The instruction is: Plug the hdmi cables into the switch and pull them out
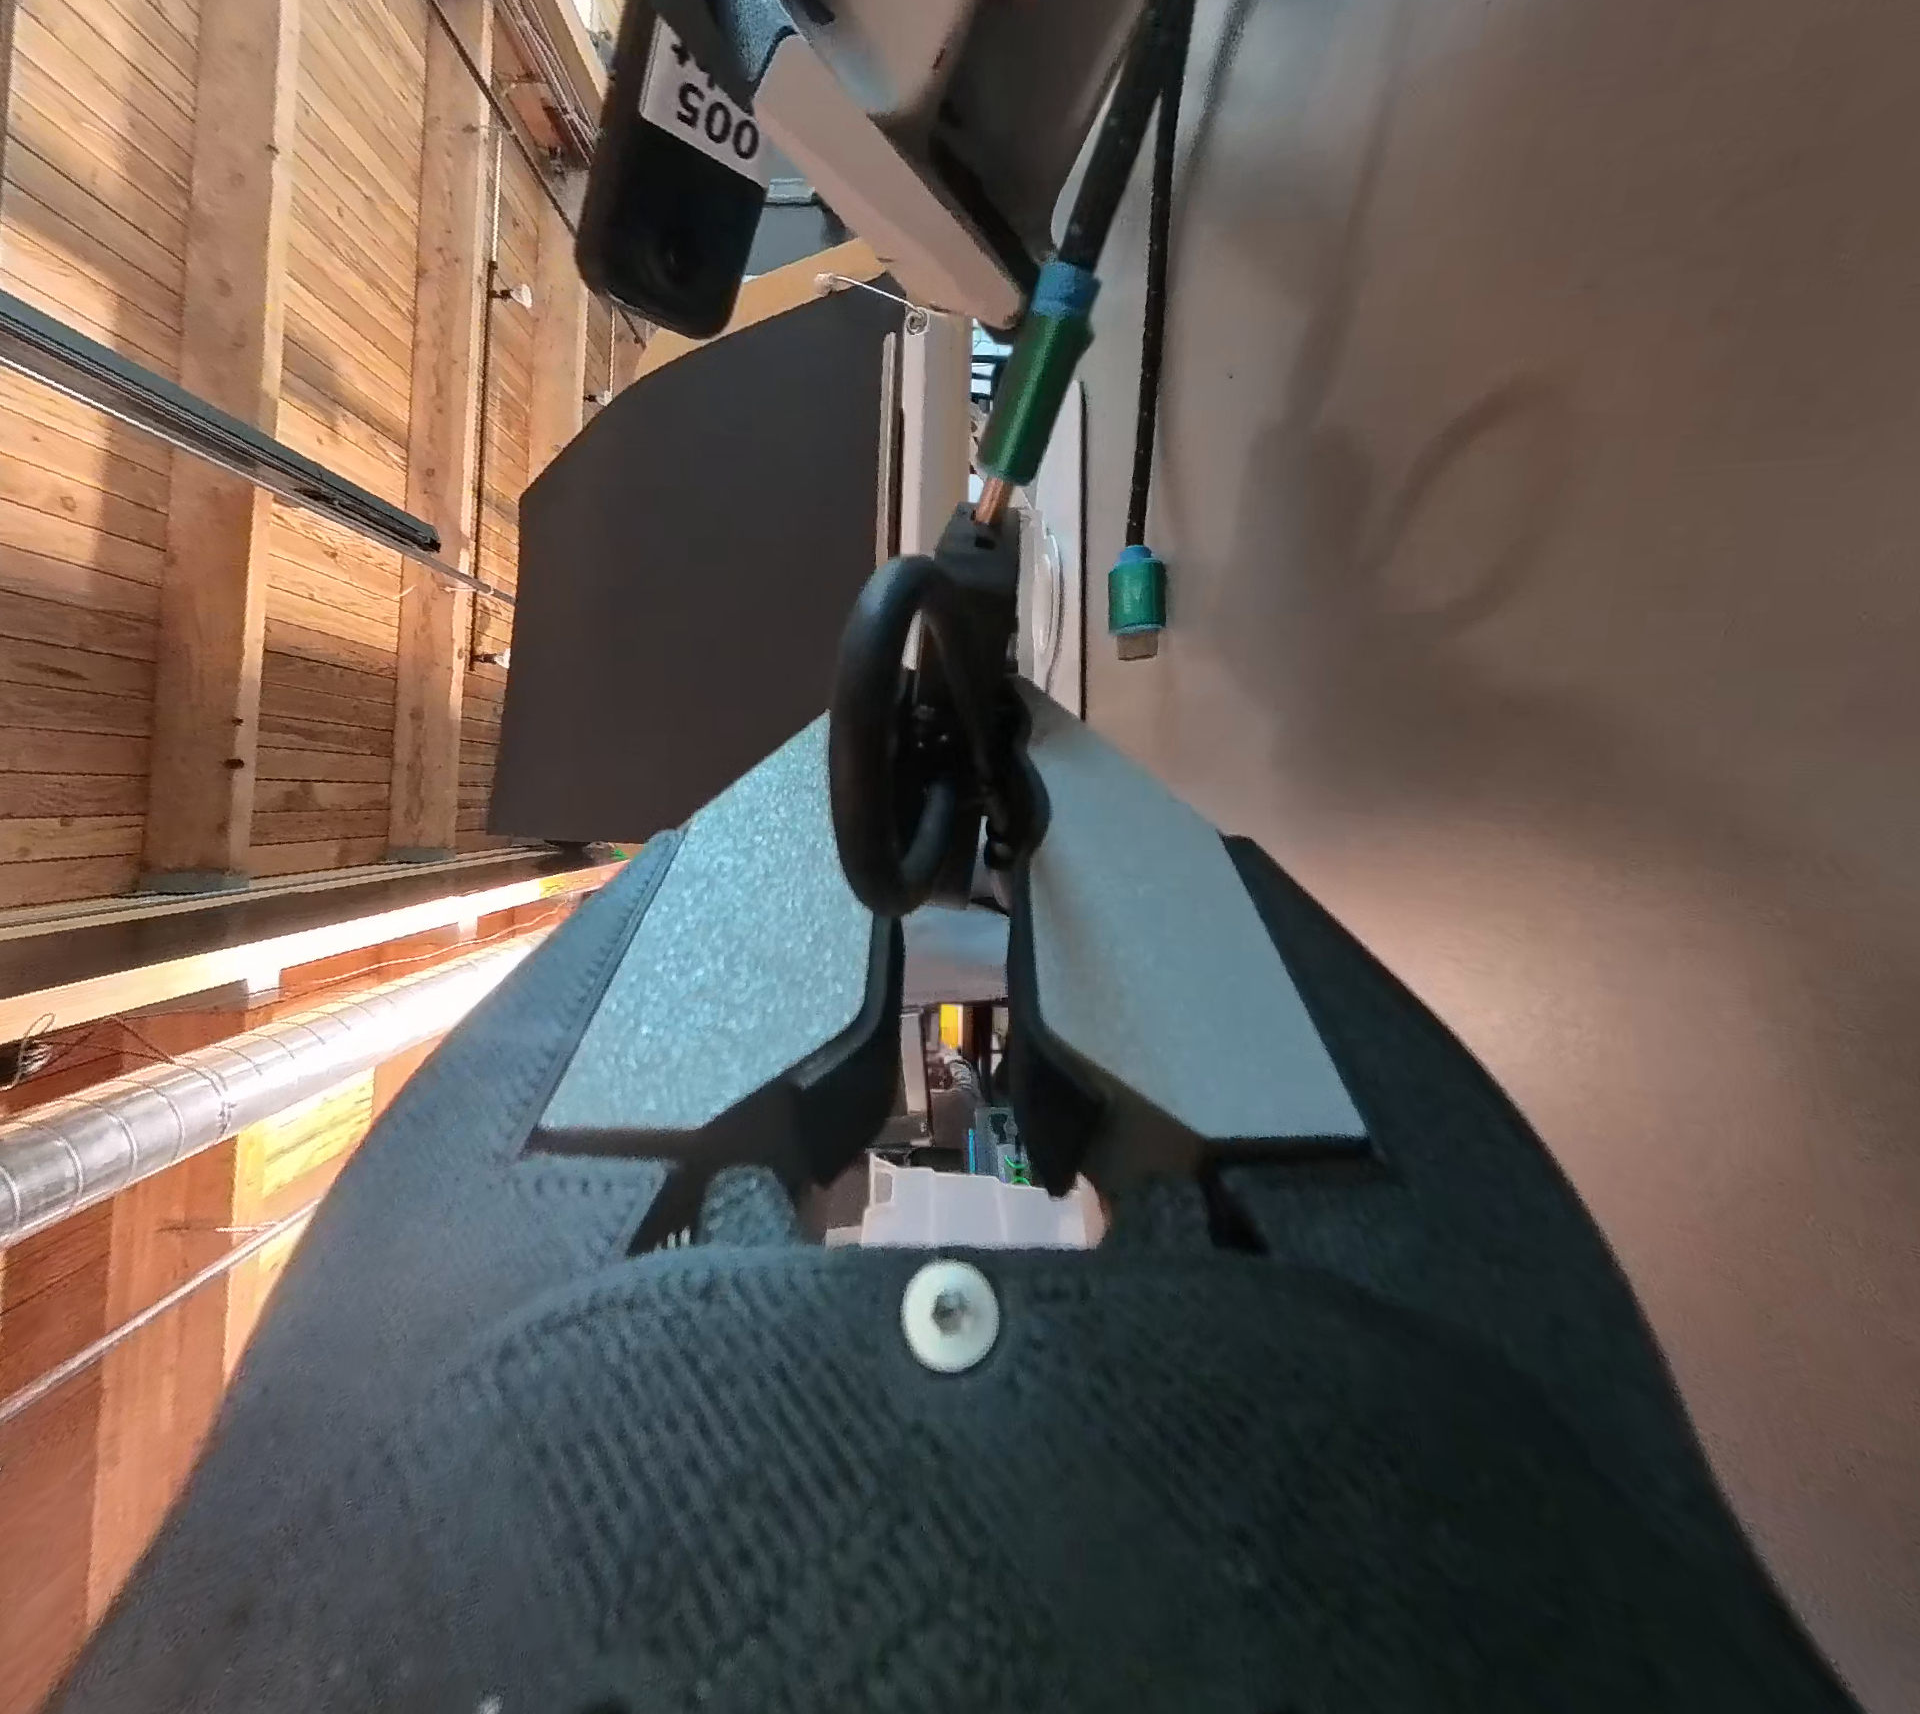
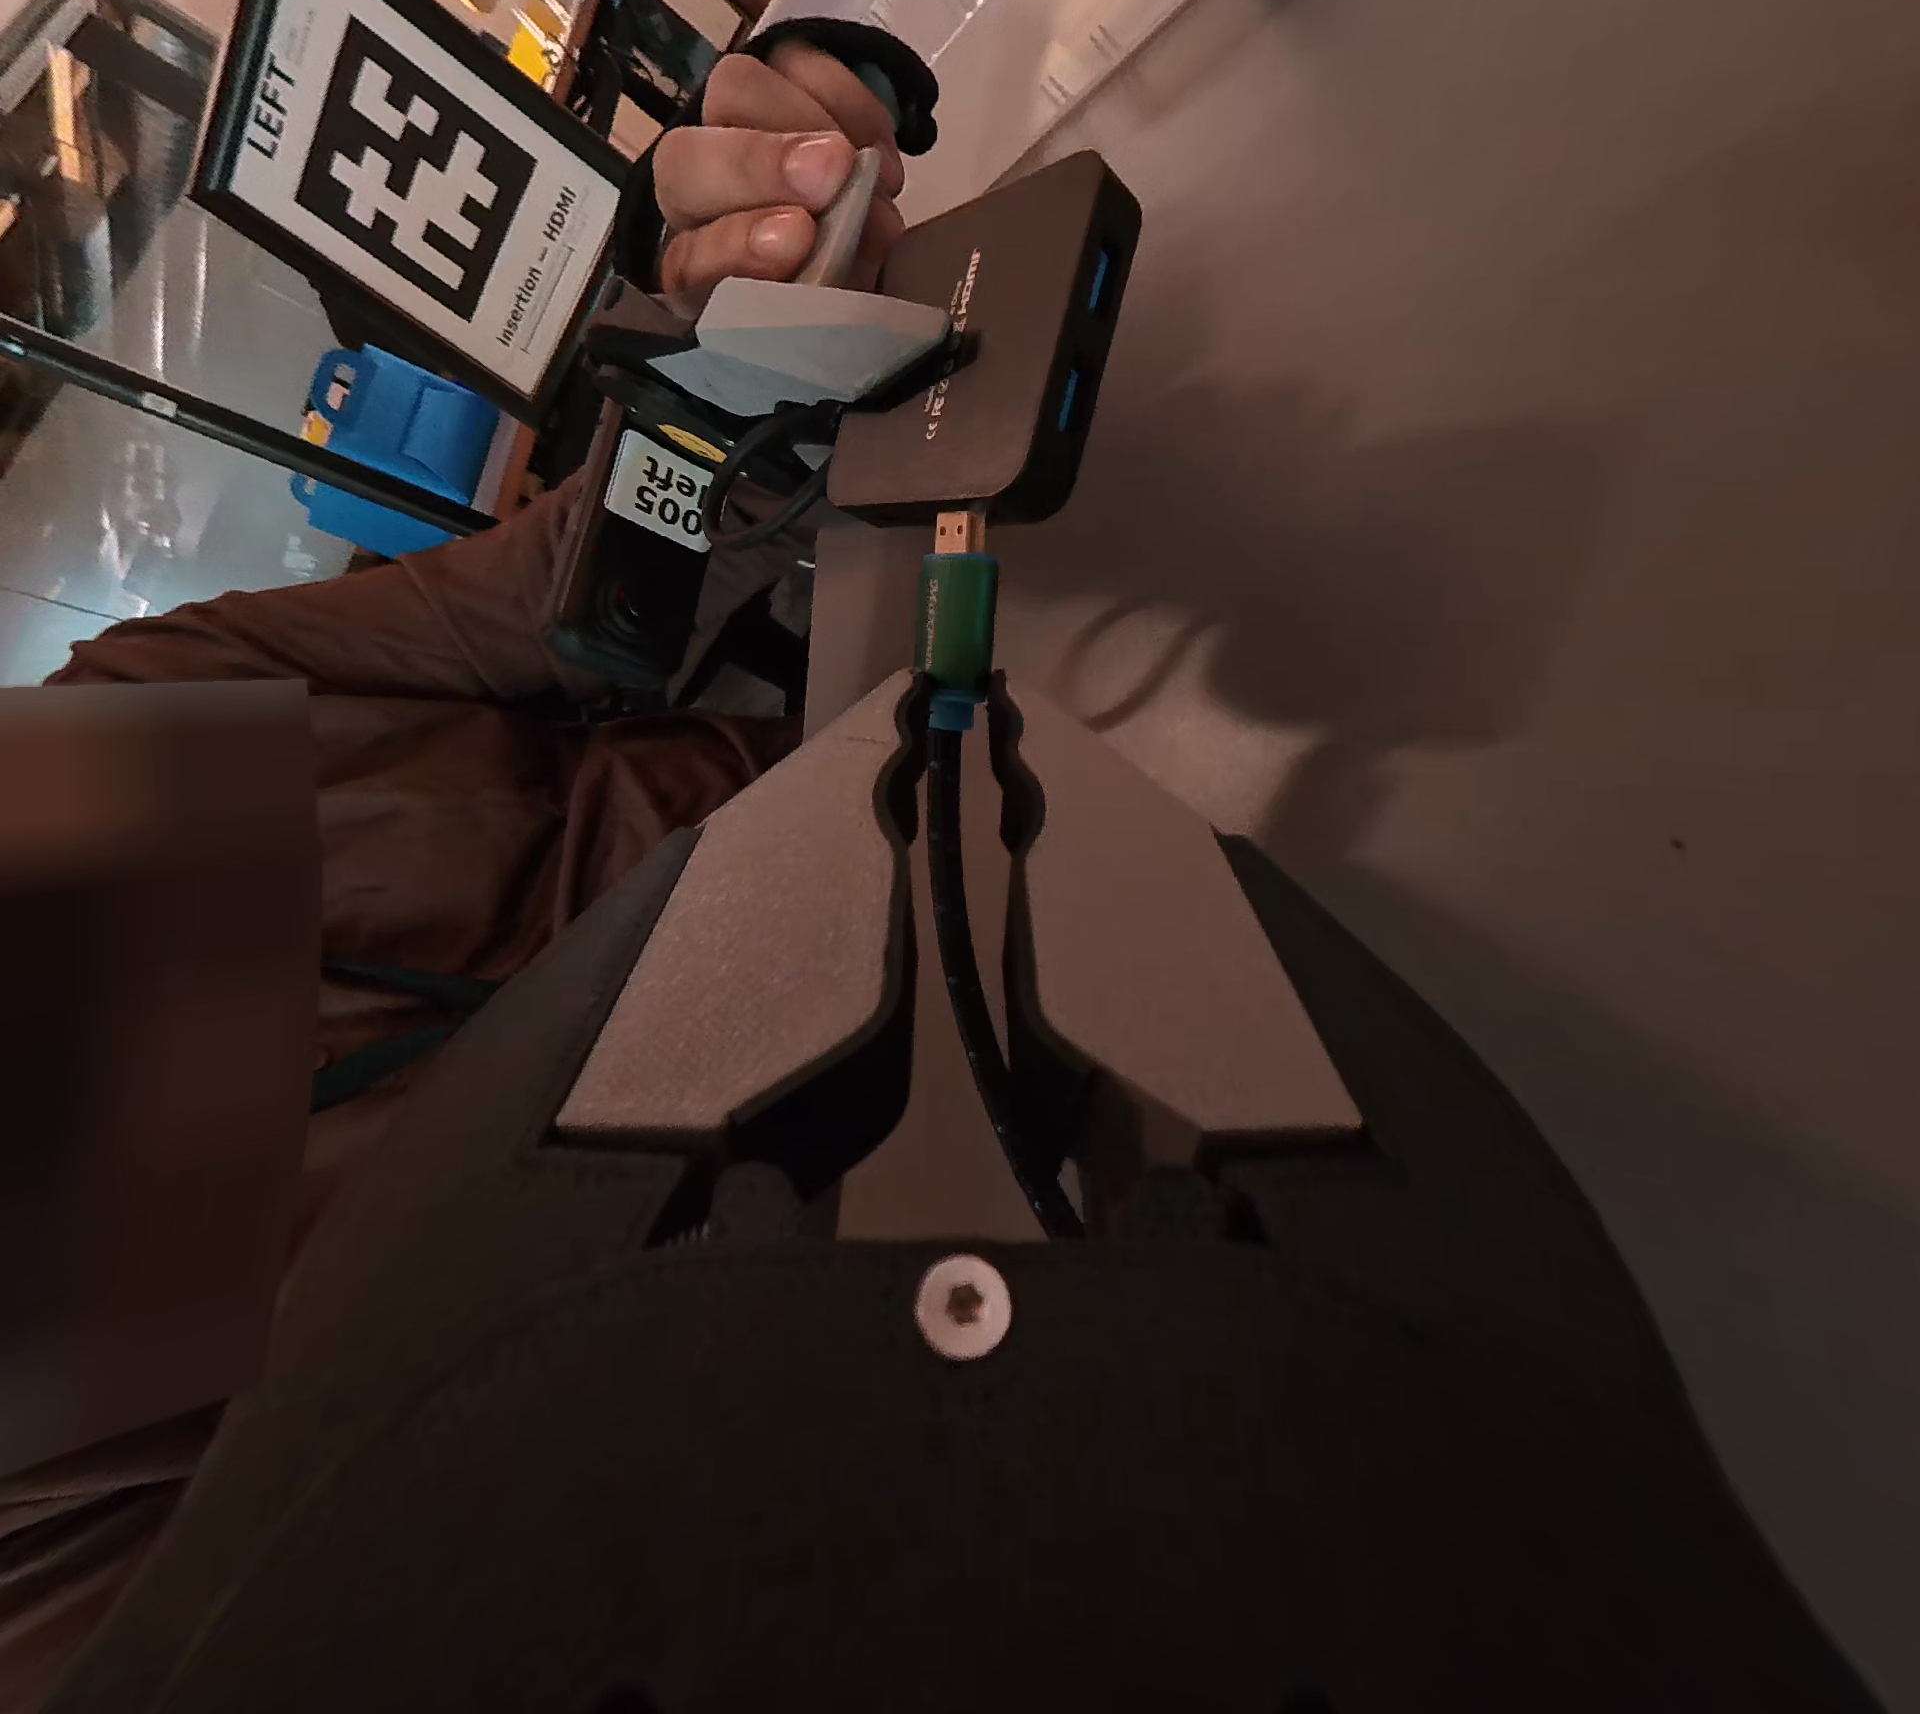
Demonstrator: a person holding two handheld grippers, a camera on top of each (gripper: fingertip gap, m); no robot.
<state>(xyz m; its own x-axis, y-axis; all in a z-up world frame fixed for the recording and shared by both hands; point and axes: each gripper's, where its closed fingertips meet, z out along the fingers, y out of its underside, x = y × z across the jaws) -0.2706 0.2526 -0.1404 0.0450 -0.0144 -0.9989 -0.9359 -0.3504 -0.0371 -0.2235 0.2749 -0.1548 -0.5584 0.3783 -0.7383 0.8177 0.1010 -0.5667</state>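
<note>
The left gripper (image 1: 956, 791) has its fingers (image 1: 774, 916) clamped on the dark switch (image 2: 987, 355), held edge-on above the pale counter (image 2: 1507, 314). The right gripper (image 2: 951, 708) pinches 1 green HDMI plug (image 2: 954, 615), its gold tip just entering the switch's lower edge. A second green plug (image 1: 1138, 599) lies loose on the counter nearby.

I see a black switch (image 2: 977, 376) with two blue ports (image 2: 1103, 282), and an HDMI plug (image 2: 951, 615) that's green with a blue collar and a gold tip. Its cable (image 2: 961, 916) is black braid with faint green flecks. My gripper fingers (image 2: 769, 916) are grey with black edges. Black-and-white block-pattern marker card (image 2: 405, 178), black frame. Spare plug (image 1: 1138, 599) is teal-green.
</note>
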